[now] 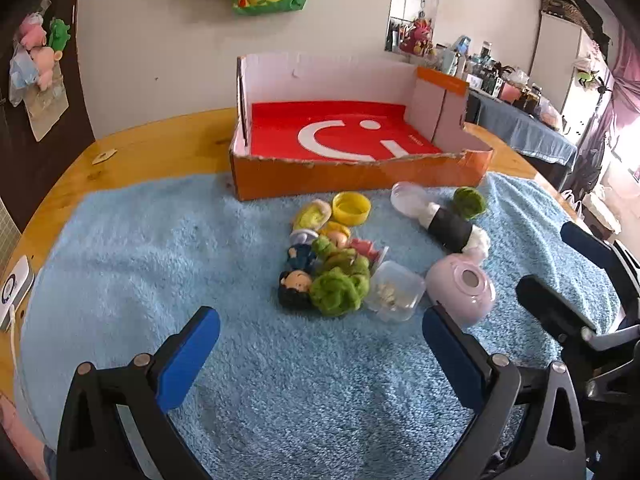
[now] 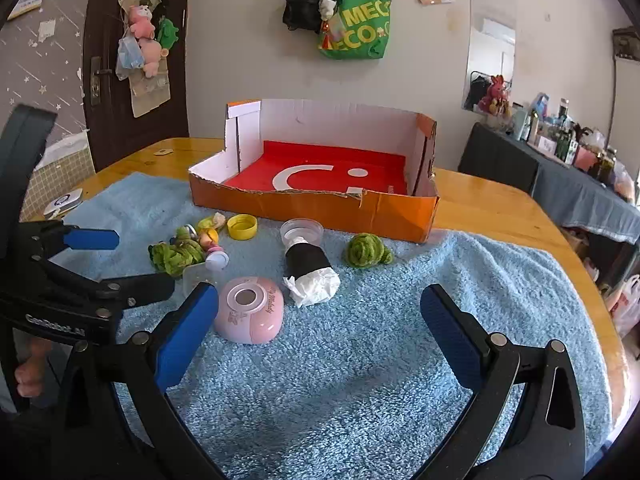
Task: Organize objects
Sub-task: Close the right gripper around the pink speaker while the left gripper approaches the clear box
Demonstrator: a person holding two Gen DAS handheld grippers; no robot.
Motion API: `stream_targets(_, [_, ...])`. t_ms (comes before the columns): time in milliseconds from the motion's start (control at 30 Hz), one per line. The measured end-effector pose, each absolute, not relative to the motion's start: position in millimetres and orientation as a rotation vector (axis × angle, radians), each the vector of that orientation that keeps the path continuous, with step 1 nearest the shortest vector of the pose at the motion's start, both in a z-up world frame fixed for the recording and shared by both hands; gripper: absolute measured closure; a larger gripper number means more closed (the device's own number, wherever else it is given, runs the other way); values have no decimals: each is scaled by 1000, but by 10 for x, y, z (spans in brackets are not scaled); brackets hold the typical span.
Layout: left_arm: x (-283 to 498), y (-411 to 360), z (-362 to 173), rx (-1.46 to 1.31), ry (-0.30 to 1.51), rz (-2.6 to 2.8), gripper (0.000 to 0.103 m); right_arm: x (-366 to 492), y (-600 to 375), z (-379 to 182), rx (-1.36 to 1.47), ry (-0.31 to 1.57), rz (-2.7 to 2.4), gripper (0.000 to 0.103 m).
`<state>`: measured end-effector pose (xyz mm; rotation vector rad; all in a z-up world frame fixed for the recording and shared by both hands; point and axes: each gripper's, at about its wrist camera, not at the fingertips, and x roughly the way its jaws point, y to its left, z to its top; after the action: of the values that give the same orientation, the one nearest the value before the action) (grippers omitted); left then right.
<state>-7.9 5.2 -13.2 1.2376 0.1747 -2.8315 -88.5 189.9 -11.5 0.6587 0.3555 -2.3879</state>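
Observation:
An orange cardboard box (image 1: 352, 180) (image 2: 320, 208) with a red floor stands empty at the back of a blue towel (image 1: 280, 380) (image 2: 360, 380). In front of it lie small toys: dolls (image 1: 298, 276), green wool balls (image 1: 340, 288) (image 2: 366, 250), a yellow cap (image 1: 351, 208) (image 2: 242, 226), a clear square tub (image 1: 396, 292), a pink round case (image 1: 460, 288) (image 2: 250, 310) and a black roll with white tissue (image 1: 450, 230) (image 2: 308, 268). My left gripper (image 1: 320, 352) is open and empty, just short of the pile. My right gripper (image 2: 320, 324) is open and empty, beside the pink case.
The towel lies on a wooden table (image 1: 160, 140) (image 2: 492, 208). A white device (image 1: 14, 288) (image 2: 64, 202) sits at the table's left edge. A wall stands behind the box. A cluttered side table (image 2: 580, 184) stands at the right.

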Motion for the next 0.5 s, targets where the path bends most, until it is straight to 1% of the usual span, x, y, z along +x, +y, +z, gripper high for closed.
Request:
stream_targets(67, [-74,49,-154,1244,181,-2828,0,-897,1896,-131,679,351,-2377,7])
stream_targets(133, [-67,52,-164,1244,182,-2825,0,-902,1883,-160,701,354,-2364,19])
stream_targets(200, [-69,50,-169,1244,178,-2823,0,-903,1871,-186,718,355,-2350,23])
stream_targets(267, [-68,40,-176,1241,181,-2822,0,-890,1859,-204,726,353,-2337,24])
stream_targets(367, [-75,39,-177,1240,197,-2821,0,-879,1842,-210,729,354,-2324,29])
stream_targets(433, [-83,29,-178,1242,204,-2821,4,-881,1833,-216,734,350,-2315,32])
stream_targets(500, [-88,27,-188,1245,204,-2812,10,-887,1826,-230,744,348,-2309,33])
